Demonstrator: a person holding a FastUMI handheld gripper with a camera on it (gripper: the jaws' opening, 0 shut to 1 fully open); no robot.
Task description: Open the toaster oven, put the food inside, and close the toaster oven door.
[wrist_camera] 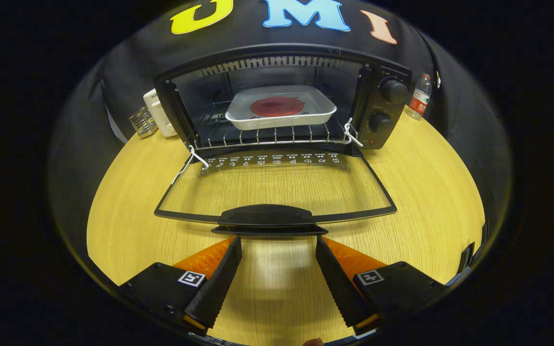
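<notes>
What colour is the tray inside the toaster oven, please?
White, holding a round red food item; the tray shows best in the gripper view.

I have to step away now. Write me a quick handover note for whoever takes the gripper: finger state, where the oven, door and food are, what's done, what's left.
Gripper: open, holding nothing, fingertips just short of the door handle.
Toaster oven: on the wooden table, door folded fully down.
Food: in the white tray, on the rack inside.
Done: oven opened, food loaded.
Left: lift the door by its handle and shut it.
</notes>
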